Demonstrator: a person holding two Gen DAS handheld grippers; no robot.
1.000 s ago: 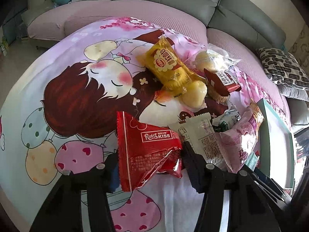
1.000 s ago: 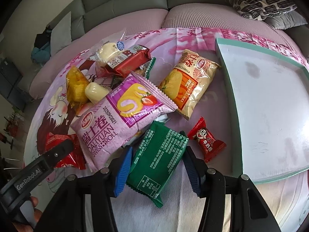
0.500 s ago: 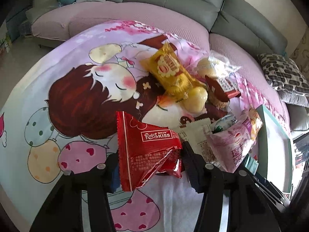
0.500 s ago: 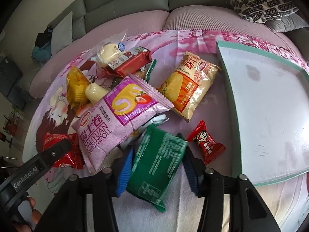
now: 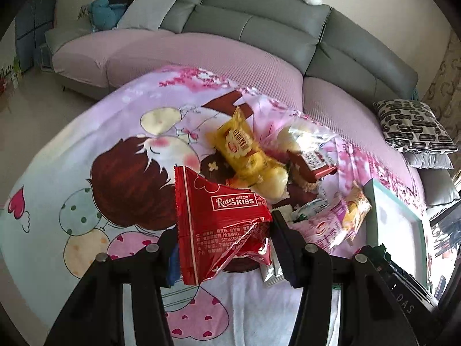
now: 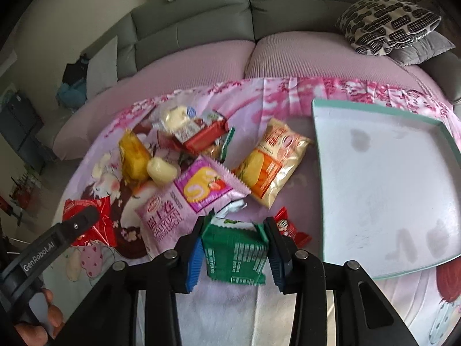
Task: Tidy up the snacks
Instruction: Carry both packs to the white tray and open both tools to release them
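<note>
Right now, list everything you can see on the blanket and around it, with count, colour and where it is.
Rater Kiss packet: one, red, between the left tool's fingers.
Green packet: one, green, between the right tool's fingers.
Swiss roll packet: one, pink, mid pile.
Chip bag: one, gold and orange, left of the tray.
Small candy: one, red, beside the green packet.
Yellow packet: one, yellow, far side of the pile.
Tray: one, white with teal rim, right.
Cartoon blanket: one, pink, under everything.
Sofa: one, grey, behind.
Patterned cushion: one, black and white, on the sofa.
Left tool: one, black, gripping.
Right tool: one, black, jaws closing on its packet.
</note>
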